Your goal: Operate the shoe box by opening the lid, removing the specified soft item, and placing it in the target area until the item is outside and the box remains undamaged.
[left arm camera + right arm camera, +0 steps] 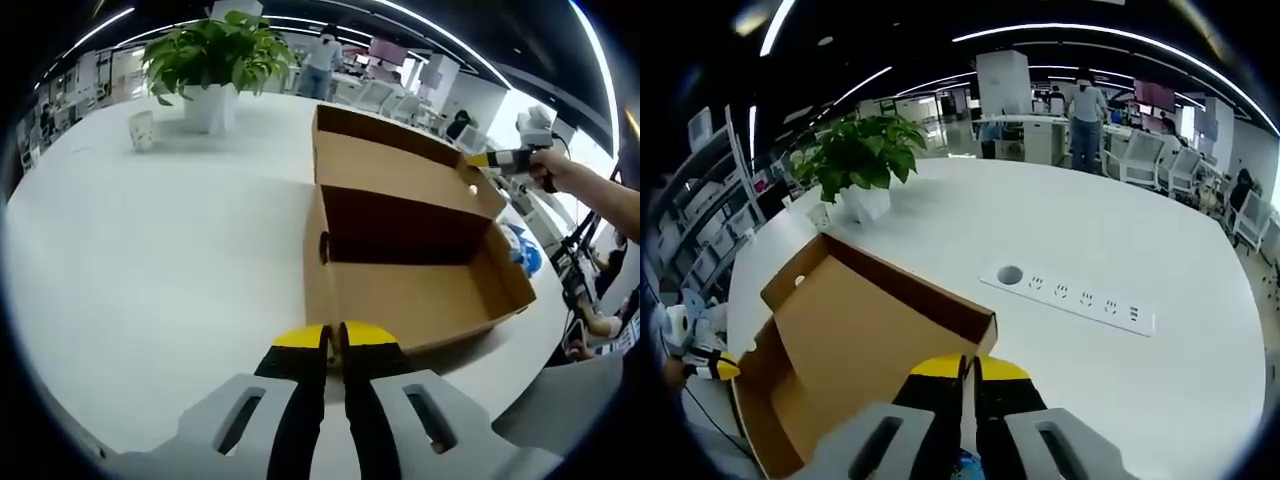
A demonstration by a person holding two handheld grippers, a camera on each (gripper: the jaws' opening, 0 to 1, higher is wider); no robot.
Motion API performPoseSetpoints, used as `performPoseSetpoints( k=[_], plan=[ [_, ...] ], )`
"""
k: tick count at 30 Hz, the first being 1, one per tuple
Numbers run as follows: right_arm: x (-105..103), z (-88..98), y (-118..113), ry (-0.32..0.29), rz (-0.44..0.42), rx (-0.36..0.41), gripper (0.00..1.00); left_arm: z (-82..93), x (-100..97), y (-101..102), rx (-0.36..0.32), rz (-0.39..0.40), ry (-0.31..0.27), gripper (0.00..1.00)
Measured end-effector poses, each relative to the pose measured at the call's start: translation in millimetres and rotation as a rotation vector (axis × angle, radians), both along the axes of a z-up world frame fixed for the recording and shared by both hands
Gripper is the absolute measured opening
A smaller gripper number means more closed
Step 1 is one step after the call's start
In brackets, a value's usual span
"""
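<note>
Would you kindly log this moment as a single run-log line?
shoe box: lid open, looks empty | left tongs: shut, at near box wall | right tongs: shut, by lid edge | potted plant: on table

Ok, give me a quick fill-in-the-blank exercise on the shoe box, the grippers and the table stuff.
1. The cardboard shoe box has its lid ____.
2. Inside, the box looks ____.
3. The left gripper has its jaws ____.
4. A white pot on the white table holds a green ____.

Missing words: open; empty; shut; plant
</note>
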State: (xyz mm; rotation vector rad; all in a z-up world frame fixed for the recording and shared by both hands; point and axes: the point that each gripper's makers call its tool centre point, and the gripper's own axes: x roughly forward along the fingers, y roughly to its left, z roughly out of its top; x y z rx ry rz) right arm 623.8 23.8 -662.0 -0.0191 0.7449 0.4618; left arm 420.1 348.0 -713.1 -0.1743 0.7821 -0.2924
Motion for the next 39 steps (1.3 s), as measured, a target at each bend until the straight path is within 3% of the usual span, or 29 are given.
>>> performPoseSetpoints(
  k=[19, 39],
  plan=[
    [-11, 33.4, 2, -0.068, 0.024, 0.068, 0.0, 3.9, -3.4, -5, -0.006, 0.002, 0.005, 0.03],
    [-40, 62.1, 6, -0.123, 0.058, 0.124, 0.0, 4.0, -2.8, -4, -0.016, 0.003, 0.003, 0.04]
  ],
)
